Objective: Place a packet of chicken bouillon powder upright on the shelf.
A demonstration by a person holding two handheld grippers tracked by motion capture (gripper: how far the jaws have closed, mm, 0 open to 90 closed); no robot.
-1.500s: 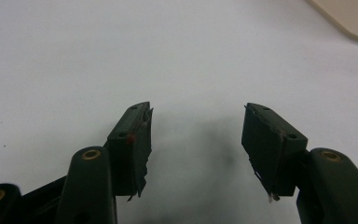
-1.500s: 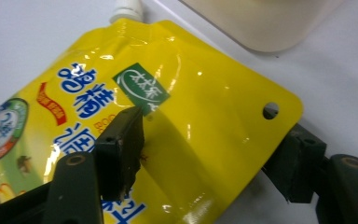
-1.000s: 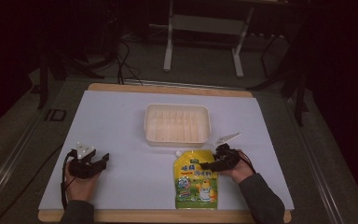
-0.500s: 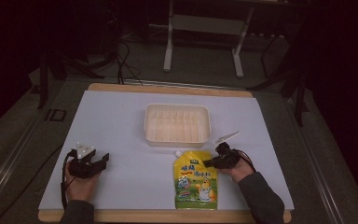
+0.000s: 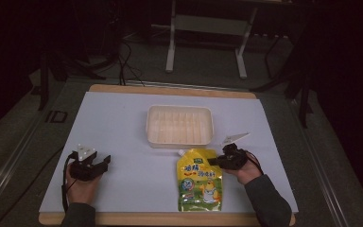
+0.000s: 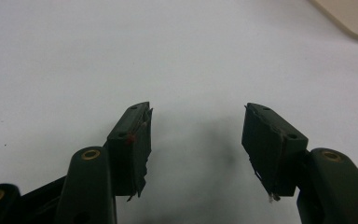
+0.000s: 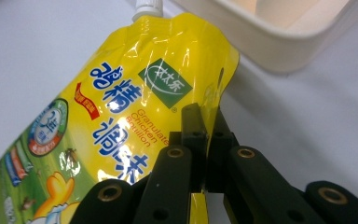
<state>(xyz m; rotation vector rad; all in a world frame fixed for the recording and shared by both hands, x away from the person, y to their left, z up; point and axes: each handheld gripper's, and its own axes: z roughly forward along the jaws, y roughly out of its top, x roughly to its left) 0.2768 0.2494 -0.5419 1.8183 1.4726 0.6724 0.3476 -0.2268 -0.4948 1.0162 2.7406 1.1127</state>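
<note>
A white sheet covers the worktop, leaving a strip of wood showing along the far and near edges. Near the middle, a little toward the far edge, stands a shallow cream tray, ribbed inside and holding nothing that can be made out.

Just in front of the tray, toward the near edge and slightly right of centre, a yellow and green spouted pouch lies flat with its printed face up. Its white cap points at the tray's near wall and sits just beside it; whether they touch cannot be told. The print carries blue characters, a green diamond logo and the words "Granulated Chicken Bouillon".

The right claw comes in from the near right corner, held in a hand with a dark sleeve behind it. In the right gripper view its jaws are pressed together on the pouch's upper right edge, the thin yellow seam pinched between them, and the film puckers slightly at that spot.

The left claw rests low over the sheet toward the near left corner, well apart from pouch and tray. In the left gripper view its jaws stand spread wide with only bare white sheet between them, and a corner of the tray shows at the top right
</note>
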